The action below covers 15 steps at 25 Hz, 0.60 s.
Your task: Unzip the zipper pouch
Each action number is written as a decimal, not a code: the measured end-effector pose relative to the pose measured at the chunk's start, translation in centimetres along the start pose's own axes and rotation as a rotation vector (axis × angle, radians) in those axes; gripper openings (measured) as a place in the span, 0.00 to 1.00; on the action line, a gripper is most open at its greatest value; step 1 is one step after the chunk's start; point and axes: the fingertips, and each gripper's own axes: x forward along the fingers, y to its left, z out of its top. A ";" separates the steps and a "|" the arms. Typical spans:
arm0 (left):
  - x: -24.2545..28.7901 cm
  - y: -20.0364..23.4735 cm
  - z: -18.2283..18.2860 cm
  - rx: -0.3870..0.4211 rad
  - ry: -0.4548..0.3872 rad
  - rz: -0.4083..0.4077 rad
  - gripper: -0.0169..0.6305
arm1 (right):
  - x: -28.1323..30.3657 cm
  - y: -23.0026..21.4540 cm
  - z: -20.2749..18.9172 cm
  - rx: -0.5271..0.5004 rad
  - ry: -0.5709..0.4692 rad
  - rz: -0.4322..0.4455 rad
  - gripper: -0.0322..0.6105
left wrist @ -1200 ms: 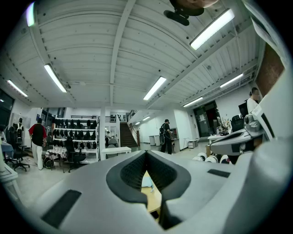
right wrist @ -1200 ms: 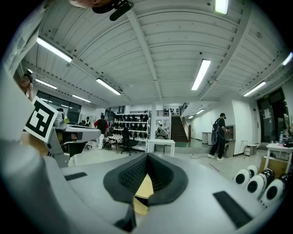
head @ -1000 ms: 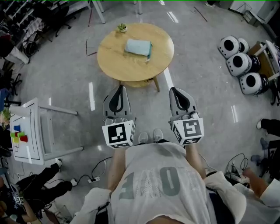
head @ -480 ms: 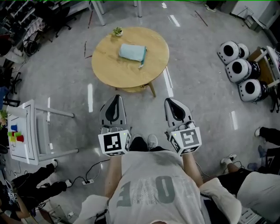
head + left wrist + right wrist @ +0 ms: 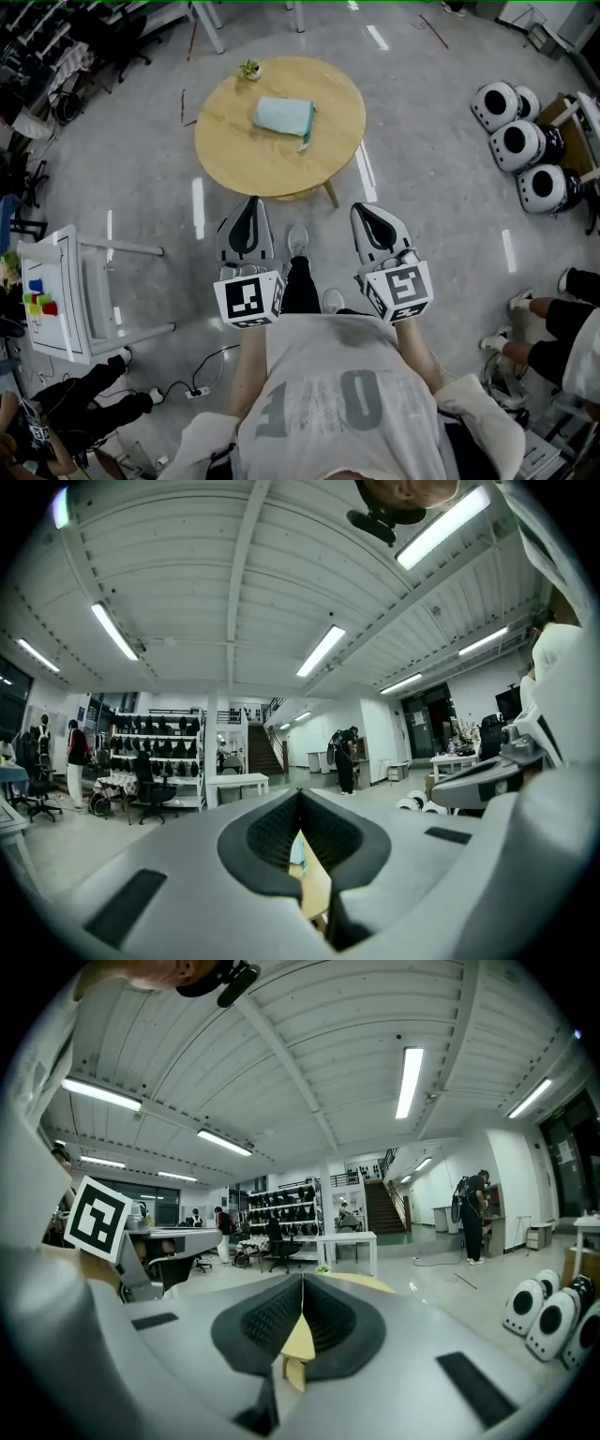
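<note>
Hovering closed and empty over the floor (image 5: 422,187), left tongs (image 5: 250,201) and right tongs (image 5: 367,209) point at the table (image 5: 230,155) rim.

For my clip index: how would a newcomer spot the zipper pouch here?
Find the round wooden table on the grey floor ahead of the person. The zipper pouch lies near its middle, a soft pale blue-green rectangle. Its only tabletop neighbour is a small green potted plant at the far rim.
</note>
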 end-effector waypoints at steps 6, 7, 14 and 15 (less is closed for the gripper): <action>6.8 2.0 0.0 -0.017 -0.014 -0.045 0.07 | 5.7 -2.4 1.2 0.013 -0.003 -0.042 0.10; 8.0 2.5 0.0 -0.021 -0.017 -0.051 0.07 | 6.9 -2.8 1.4 0.009 0.000 -0.047 0.10; 17.3 8.7 -0.6 -0.048 -0.011 -0.091 0.07 | 17.4 -5.3 3.7 -0.004 0.008 -0.107 0.10; 18.7 9.7 -0.7 -0.050 -0.009 -0.097 0.07 | 19.0 -5.5 4.0 -0.007 0.008 -0.115 0.10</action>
